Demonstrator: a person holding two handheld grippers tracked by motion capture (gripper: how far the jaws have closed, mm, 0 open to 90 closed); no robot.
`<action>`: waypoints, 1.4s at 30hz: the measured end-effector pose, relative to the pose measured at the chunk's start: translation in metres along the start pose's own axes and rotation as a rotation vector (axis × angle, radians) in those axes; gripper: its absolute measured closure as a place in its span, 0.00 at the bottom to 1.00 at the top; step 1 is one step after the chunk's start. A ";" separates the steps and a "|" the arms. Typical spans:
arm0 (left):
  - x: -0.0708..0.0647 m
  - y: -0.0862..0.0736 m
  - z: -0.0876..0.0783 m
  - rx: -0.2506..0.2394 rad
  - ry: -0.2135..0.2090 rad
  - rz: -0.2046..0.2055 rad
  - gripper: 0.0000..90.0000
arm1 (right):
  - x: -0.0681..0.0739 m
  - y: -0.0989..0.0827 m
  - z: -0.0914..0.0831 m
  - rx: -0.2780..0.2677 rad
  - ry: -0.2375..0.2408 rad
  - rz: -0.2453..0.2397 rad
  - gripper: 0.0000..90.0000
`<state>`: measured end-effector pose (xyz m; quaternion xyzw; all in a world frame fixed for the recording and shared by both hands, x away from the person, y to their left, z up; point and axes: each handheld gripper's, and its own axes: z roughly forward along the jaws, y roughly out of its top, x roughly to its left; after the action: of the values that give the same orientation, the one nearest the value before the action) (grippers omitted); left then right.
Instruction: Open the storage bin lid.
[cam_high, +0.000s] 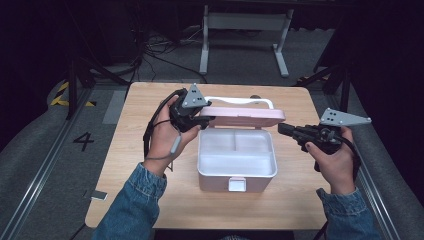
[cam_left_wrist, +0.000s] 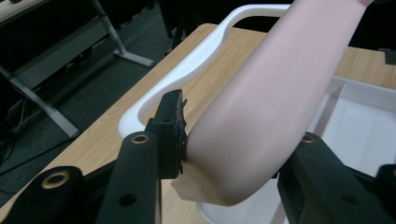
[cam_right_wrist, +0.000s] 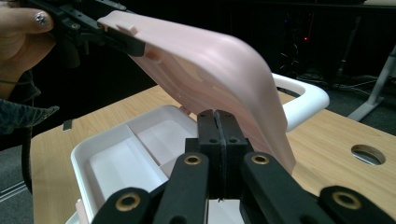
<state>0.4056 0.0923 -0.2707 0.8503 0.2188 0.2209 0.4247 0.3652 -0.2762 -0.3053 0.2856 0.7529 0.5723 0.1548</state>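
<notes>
Lid (cam_high: 247, 115) of the pink box, w/ its white handle (cam_high: 240, 101) behind it, was raised above the box (cam_high: 236, 172) at the center of the high view, hinged open along the far edge. Box sat mid tabletop (cam_high: 150, 200), approx. centered; its white inside showed several compartments, a small latch at the front wall. Left tongs (cam_high: 202, 120) were at the lid's left end, upper-center-left of the frame, pinching the lid's edge: in the left gripper view the black pads (cam_left_wrist: 172, 126) pressed on the pink plastic, lid filling the gap betw. them. Right tongs (cam_high: 281, 128) hovered right of the lid, center-right of the frame, tips just beside its right corner; pressed together w/ nothing betw. them, per the right gripper view (cam_right_wrist: 215, 133). Round hole (cam_right_wrist: 368, 154) in the tabletop showed lower right in that view.
</notes>
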 end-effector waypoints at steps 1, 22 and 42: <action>0.003 0.001 0.001 -0.004 -0.005 -0.018 0.70 | 0.000 0.000 -0.003 -0.002 -0.004 -0.001 1.00; 0.044 0.016 0.020 0.024 -0.064 -0.086 0.75 | -0.007 -0.016 -0.052 -0.019 -0.128 0.049 0.99; 0.079 0.020 0.057 0.049 -0.051 -0.195 0.68 | -0.008 -0.024 -0.069 -0.028 -0.174 0.066 0.96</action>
<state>0.5049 0.0896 -0.2701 0.8405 0.2950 0.1516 0.4285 0.3263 -0.3388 -0.3079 0.3566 0.7188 0.5605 0.2047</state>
